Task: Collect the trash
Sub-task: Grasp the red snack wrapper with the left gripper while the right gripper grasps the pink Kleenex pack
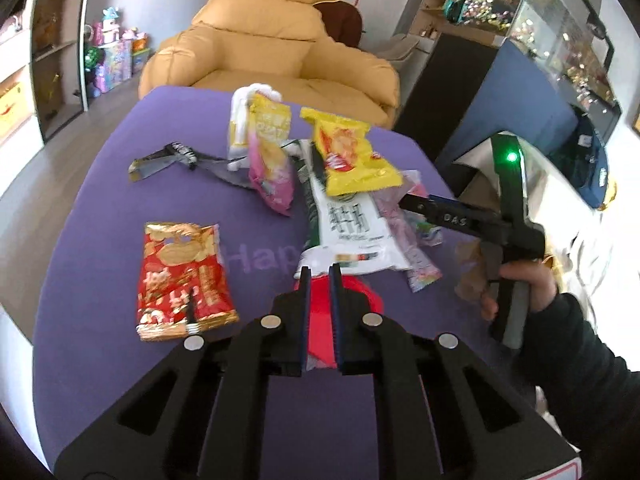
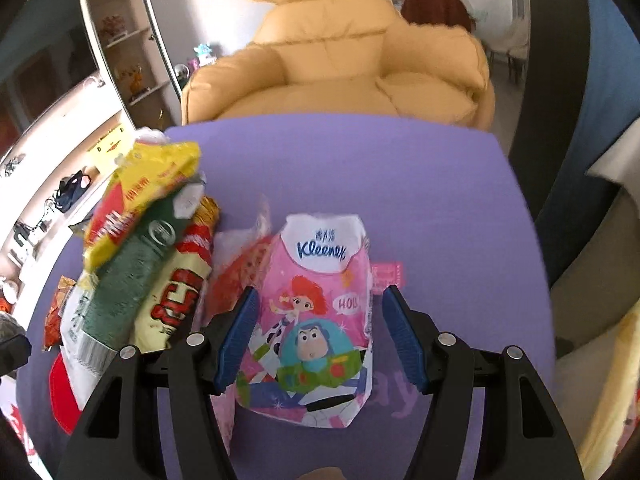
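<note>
- My left claw (image 1: 319, 276) is clamped on a red wrapper (image 1: 320, 320) at the counter's (image 1: 100, 260) near edge, its long axis running near to far.
- My right claw (image 2: 316, 300) gapes wide around the pink Kleenex pack (image 2: 316, 320), lengthwise near-far, logo at the far end.

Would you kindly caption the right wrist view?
Open right claw straddling a pink Kleenex pack on the purple table.

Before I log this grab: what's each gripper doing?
Left gripper: shut on a red wrapper.
Right gripper: open, astride the Kleenex pack, not gripping it.
</note>
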Available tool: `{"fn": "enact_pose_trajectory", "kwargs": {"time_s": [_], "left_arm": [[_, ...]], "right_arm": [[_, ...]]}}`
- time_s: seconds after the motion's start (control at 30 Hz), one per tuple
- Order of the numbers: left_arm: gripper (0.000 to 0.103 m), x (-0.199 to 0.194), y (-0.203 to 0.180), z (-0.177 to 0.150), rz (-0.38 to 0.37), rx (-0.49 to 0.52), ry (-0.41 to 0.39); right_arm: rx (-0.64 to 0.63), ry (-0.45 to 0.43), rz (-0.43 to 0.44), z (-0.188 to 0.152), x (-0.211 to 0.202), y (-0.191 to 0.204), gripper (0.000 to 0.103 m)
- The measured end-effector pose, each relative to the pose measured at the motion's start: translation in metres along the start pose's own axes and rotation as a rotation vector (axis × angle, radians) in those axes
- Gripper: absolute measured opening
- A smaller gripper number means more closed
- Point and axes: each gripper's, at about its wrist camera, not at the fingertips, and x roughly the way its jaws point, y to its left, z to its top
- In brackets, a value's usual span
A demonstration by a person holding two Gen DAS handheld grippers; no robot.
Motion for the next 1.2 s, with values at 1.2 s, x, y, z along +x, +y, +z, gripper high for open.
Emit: {"fn": "enact_pose_trajectory", "kwargs": {"time_s": [1.2], "left_arm": [[0.015,0.050,0.074,0.012,0.228,-0.155,0.035]], "right_arm": [[-0.152,0.044,0.011,-0.107,-0.074,-0.006,0.046]]}}
